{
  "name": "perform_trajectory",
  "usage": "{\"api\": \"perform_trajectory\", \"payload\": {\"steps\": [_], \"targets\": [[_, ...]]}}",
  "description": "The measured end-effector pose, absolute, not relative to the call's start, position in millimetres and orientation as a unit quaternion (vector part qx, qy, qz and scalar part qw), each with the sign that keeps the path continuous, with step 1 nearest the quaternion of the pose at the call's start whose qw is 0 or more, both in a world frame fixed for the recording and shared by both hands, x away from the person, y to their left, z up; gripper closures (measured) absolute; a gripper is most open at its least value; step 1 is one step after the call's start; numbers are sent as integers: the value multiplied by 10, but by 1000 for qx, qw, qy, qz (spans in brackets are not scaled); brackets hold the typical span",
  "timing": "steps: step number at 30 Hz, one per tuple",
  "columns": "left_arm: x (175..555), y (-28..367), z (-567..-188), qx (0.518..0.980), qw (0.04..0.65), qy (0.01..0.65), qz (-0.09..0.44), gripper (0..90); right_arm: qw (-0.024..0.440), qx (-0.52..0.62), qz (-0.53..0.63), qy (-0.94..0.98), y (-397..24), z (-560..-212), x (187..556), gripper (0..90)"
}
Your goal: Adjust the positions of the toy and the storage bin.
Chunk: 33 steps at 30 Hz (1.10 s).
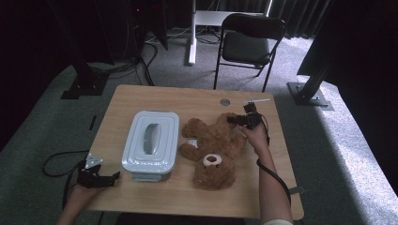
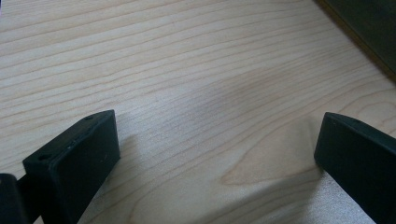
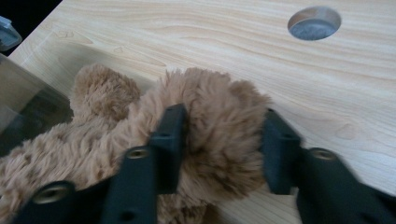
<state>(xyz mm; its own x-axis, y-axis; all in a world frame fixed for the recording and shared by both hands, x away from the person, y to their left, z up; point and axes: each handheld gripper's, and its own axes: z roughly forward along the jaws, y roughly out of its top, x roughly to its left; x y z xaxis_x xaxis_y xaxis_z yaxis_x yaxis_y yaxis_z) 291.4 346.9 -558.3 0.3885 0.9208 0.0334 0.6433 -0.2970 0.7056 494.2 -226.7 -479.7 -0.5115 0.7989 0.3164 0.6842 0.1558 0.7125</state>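
Wooden table top (image 1: 141, 98) lies bare beyond the right gripper (image 1: 240, 120), out to the far edge and the round cable hole (image 3: 314, 22) just past it; the right-hand edge stands near on its outer side with a strip of bare wood between. Right gripper: jaws clamped on a fuzzy leg of the teddy bear (image 1: 213, 150), one black jaw pressed into the pile on each side, fur bulging between them in the right gripper view. No earlier state recorded here. Bear is brown and shaggy, lying flat on its back, pale muzzle up, head toward the person, legs toward the far edge; the held leg is the one nearest the right-hand edge. Beside the bear, on the side away from this gripper, a grey lidded box (image 1: 151, 143) sits just next to its arm. Left gripper (image 1: 105, 179): well apart at the near left corner, jaws wide, nothing between them, bare wood beneath.
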Motion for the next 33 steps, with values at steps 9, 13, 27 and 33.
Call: {"api": "perform_trajectory", "payload": {"steps": [9,13,27,33], "targets": [[2912,3468,-5583,773,310,506,224,6,104,491,411,761,-2366,-4761,4766,729],[2912,3468,-5583,773,310,506,224,6,117,497,405,758,-2481,-4750,4681,738],[2912,3468,-5583,773,310,506,224,6,147,539,396,729,-3056,-4811,4032,738],[2913,3468,-5583,773,310,506,224,6,164,557,399,710,-3301,-4871,3503,737]]}}
